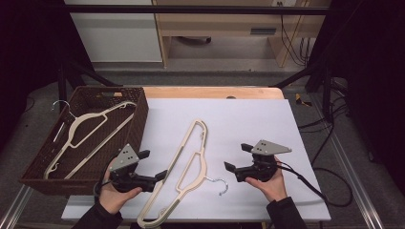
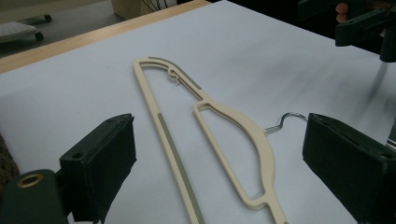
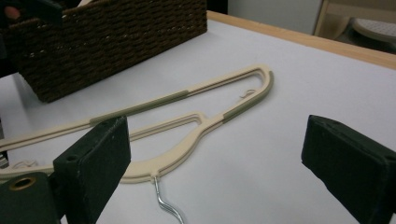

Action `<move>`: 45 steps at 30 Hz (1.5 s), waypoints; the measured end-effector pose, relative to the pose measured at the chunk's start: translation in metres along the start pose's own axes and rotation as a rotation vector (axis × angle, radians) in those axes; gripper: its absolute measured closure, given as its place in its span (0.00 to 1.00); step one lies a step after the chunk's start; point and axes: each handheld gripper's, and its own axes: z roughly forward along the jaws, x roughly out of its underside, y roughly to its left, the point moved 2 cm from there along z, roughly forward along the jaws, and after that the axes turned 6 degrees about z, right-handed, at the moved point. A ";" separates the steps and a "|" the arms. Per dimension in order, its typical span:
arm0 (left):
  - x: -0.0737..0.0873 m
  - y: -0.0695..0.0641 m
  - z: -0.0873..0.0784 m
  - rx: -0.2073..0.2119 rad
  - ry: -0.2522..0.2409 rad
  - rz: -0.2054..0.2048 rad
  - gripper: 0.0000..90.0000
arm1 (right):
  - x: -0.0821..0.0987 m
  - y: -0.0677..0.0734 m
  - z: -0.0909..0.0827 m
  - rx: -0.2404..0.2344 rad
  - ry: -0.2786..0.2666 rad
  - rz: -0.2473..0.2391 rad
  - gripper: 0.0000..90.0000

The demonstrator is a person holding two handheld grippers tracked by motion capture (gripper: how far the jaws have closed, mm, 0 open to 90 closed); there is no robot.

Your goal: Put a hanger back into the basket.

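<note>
Behind basket [image 1: 45, 157]: shelving; claw views show hanger [image 2: 224, 140] grips.

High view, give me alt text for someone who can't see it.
A cream hanger lies on a white table between two open hand-held grippers, the left gripper and the right gripper. A second hanger lies in a brown wicker basket at left.

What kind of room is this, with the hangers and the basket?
Probably a workshop or lab set up for recording, not a home. A table under a white sheet stands in a dark metal frame, cables trail over the floor, and a person works with two hand-held grippers.
</note>
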 end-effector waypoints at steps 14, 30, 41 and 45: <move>0.015 -0.010 0.027 0.043 0.092 0.015 0.12 | 0.017 0.019 0.040 -0.050 0.161 -0.073 0.29; 0.019 -0.012 0.033 0.062 0.104 0.019 0.09 | 0.044 0.020 0.072 -0.102 0.314 -0.071 0.62; 0.021 -0.012 0.035 0.064 0.114 0.021 0.08 | 0.052 0.023 0.079 -0.124 0.388 -0.076 0.88; 0.021 -0.013 0.035 0.066 0.117 0.022 0.09 | 0.052 0.024 0.080 -0.127 0.389 -0.090 0.93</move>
